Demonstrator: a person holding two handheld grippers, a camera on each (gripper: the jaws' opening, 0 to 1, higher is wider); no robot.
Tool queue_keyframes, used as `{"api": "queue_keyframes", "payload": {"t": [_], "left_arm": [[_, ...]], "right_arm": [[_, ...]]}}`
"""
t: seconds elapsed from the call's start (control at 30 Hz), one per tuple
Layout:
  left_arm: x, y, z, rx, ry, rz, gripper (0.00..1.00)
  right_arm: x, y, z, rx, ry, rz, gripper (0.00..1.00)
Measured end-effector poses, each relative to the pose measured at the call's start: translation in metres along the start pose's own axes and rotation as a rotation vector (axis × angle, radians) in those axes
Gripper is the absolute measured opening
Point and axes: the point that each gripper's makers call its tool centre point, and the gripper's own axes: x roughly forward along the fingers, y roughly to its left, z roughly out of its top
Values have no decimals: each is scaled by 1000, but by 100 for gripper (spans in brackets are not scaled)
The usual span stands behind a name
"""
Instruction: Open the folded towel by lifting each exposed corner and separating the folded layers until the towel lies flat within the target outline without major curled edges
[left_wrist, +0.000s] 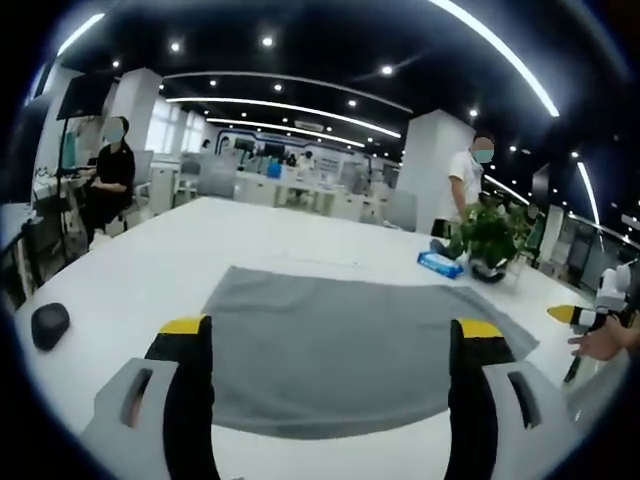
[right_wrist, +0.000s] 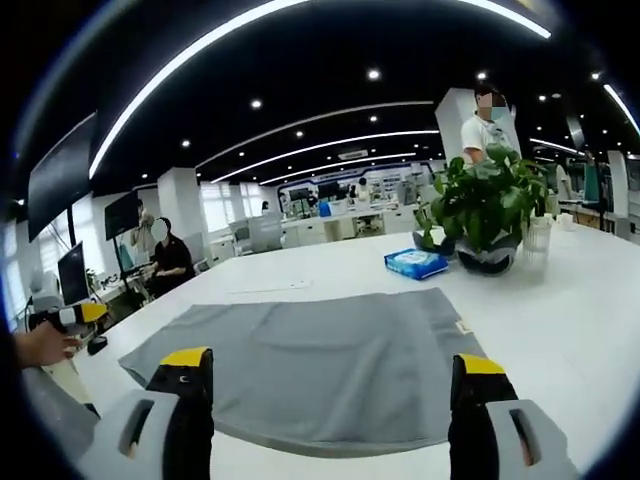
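Over the near edge of the towel (left_wrist: 340, 345) the left tool (left_wrist: 330, 340) hovered with its jaws wide apart and nothing between them, the yellow tips level with the cloth's near half. The right tool (right_wrist: 330, 375) hung the same way over the towel (right_wrist: 310, 360), jaws spread and empty. The grey towel lay spread on the white counter (left_wrist: 150, 270), mostly flat, with a small tag at one edge in the right gripper view. Beyond the towel sat a blue packet (left_wrist: 440, 264) and, just past that, a potted plant (left_wrist: 490, 238). A dark mouse (left_wrist: 49, 325) rested on the counter well to the side of the towel. A hand (left_wrist: 603, 342) held the other tool beside the towel's far corner. Two people stood or sat behind the counter.
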Motion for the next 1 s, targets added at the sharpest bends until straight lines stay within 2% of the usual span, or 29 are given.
{"api": "queue_keyframes", "payload": {"t": [0.23, 0.37, 0.47, 0.53, 0.57, 0.63, 0.7, 0.77, 1.0], "left_arm": [[-1, 2, 1, 1, -5, 12, 97], [-1, 5, -2, -1, 9, 25, 95], [0, 6, -2, 6, 14, 25, 95], [-4, 5, 6, 9, -24, 23, 94], [-5, 4, 7, -3, -37, 16, 94], [-2, 4, 3, -36, -8, 6, 93], [-4, 7, 5, -24, -12, 24, 91], [-8, 10, 16, 8, -58, 47, 91], [-20, 19, 23, -65, -99, 71, 90]], "right_arm": [[-3, -3, 2, 8, -12, -11, 98], [-2, -2, 8, 8, -43, -12, 98], [-2, -2, 5, -23, -12, -26, 98], [1, 1, 4, -52, 12, -20, 98], [2, 4, 10, -74, -13, -12, 97], [1, 4, 12, -70, -23, -9, 97], [-3, 5, 15, -52, -19, 1, 97], [-6, 10, 20, -52, -41, 12, 97], [-7, 14, 21, -102, -38, 13, 97]]}}
